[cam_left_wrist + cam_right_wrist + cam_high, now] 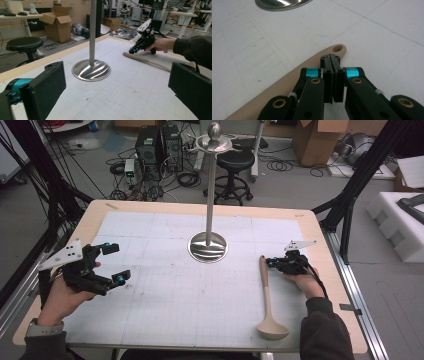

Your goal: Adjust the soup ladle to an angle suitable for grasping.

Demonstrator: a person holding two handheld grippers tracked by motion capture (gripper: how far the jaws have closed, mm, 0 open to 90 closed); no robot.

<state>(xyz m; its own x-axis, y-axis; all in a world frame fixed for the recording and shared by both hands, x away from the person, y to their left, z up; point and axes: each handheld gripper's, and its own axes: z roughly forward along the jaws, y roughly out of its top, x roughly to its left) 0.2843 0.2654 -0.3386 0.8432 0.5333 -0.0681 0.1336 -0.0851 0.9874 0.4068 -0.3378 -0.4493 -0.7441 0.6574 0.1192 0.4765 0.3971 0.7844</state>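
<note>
A beige ladle (pixel 265 292) lies on the white grid mat (pixel 175 305) at the right, bowl toward the near edge and handle pointing away. My right gripper (pixel 271 263) is shut with nothing between its jaws; its tips hover over the far end of the ladle (pixel 287 82) handle, just short of the hanging hole. From the left gripper view that right gripper (pixel 131 51) sits just above the ladle (pixel 147 61). At the mat's left side my left gripper (pixel 119 263) stands open wide and empty, its fingers (pixel 42 92) aimed at the stand.
A tall metal stand (pixel 208 246) with a round shiny base and a top dish rises mid-table, its base (pixel 91 70) left of the ladle's handle end. Beyond the far edge are a black stool (pixel 234 162), cables and cardboard boxes.
</note>
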